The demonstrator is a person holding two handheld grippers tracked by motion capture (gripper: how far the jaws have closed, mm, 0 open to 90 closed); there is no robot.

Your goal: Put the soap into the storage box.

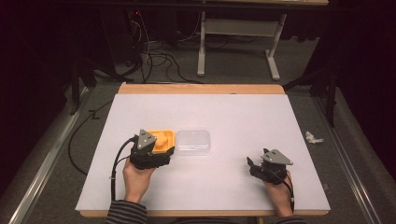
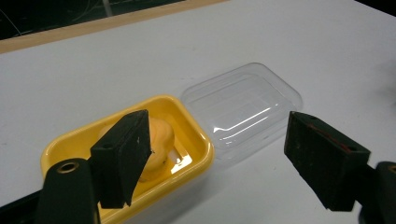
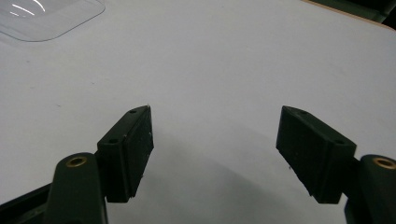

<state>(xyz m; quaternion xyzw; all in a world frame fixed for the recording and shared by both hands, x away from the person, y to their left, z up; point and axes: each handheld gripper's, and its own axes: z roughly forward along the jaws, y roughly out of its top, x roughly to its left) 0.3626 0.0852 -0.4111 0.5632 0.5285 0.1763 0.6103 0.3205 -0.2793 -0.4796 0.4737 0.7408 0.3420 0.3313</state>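
Left claw (image 2: 215, 158) wide above yellow tray (image 2: 196, 135) with orange lump (image 2: 161, 135)

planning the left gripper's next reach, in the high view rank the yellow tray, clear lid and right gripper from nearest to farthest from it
1. yellow tray, under the left gripper
2. clear lid, just right of the tray
3. right gripper, far right

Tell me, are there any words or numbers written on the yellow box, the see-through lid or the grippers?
None can be read.
Yellow box: plain, no writing visible.
Clear lid: only moulded ridges, no letters visible.
Left gripper and right gripper: black pads and brass rivets, no markings visible.
White table: no print visible.
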